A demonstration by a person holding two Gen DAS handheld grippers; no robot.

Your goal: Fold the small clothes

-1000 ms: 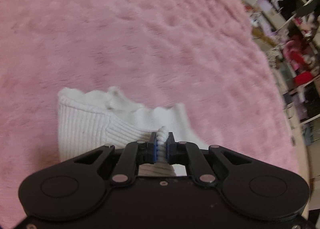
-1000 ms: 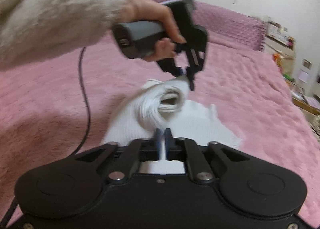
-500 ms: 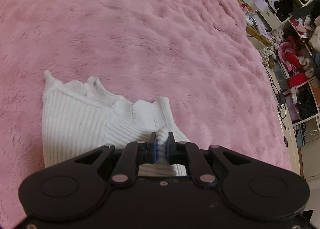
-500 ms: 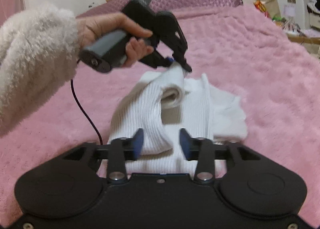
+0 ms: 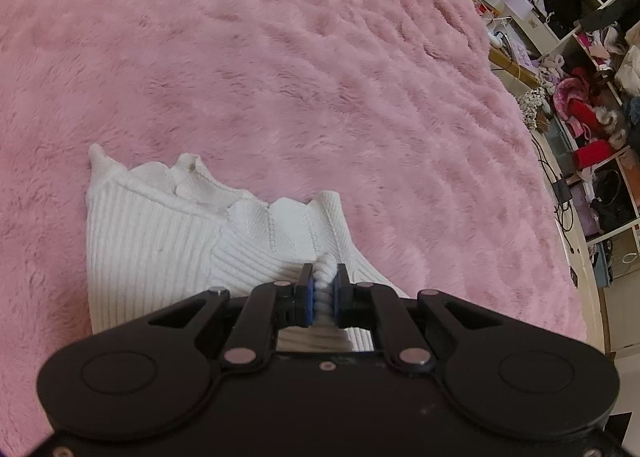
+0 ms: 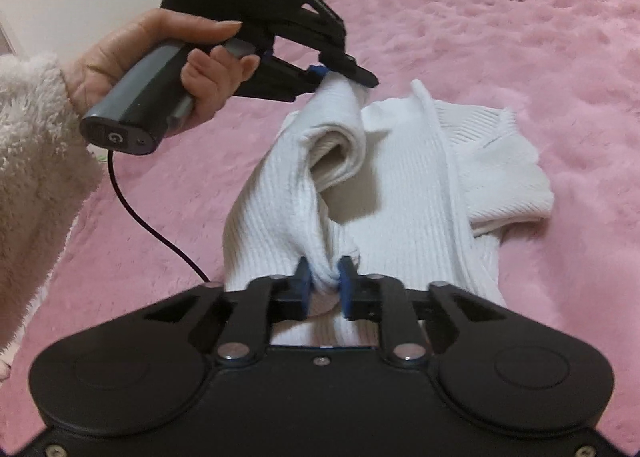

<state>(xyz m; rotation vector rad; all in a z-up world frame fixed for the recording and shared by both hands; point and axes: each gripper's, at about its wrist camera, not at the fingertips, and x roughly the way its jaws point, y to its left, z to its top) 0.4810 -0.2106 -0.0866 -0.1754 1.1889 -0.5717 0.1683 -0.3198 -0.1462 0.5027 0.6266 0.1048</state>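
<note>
White ribbed top [image 6: 404, 193] pinched by left gripper [image 6: 340, 75] and right gripper [image 6: 323, 284].

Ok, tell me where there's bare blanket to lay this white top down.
Bare pink blanket lies beyond the white knit top and to its right, up to the bed edge. Crowded: the top's lifted edge, pinched by the left gripper and right gripper, and the cable on the left.

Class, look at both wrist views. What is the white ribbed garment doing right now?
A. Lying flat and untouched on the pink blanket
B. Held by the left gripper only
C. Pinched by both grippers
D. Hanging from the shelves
C: the left gripper clamps a bunched fold of the white ribbed garment, and the right gripper pinches another fold.
</note>
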